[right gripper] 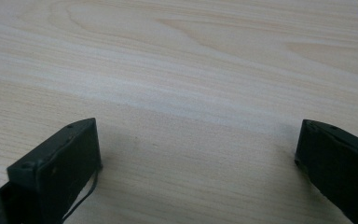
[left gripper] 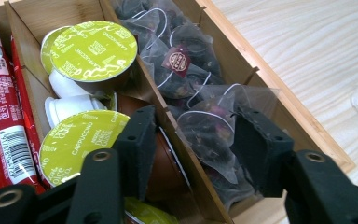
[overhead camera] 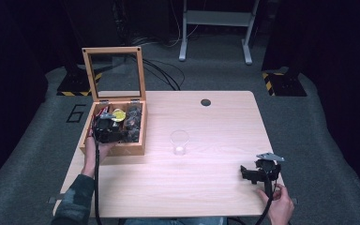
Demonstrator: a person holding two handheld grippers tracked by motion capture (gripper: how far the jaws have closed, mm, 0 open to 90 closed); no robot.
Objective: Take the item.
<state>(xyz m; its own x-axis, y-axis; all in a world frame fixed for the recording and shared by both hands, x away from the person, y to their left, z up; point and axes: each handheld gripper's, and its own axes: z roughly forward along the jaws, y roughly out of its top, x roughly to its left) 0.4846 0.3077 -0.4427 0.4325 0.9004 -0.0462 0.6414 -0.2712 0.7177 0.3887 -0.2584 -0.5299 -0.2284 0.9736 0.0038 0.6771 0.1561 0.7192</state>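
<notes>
A wooden box (overhead camera: 137, 146) with its glass lid (overhead camera: 115, 72) raised stands at the table's left. Its compartments hold red sachets (left gripper: 0, 121), green-lidded capsules (left gripper: 95, 49) and clear pyramid tea bags (left gripper: 207, 133). My left gripper (overhead camera: 107, 129) hangs open over the box. In the left gripper view it (left gripper: 196, 121) straddles a wooden divider and one tea bag, gripping nothing. A clear plastic cup (overhead camera: 179, 142) stands upright mid-table. My right gripper (overhead camera: 258, 172) rests low at the table's front right. It (right gripper: 198, 135) is open over bare wood.
The light wooden table (overhead camera: 206, 187) has a dark cable hole (overhead camera: 206, 102) near its far edge. A cable trails from each gripper toward the person. Beyond the table are a grey floor and a white metal frame (overhead camera: 215, 18).
</notes>
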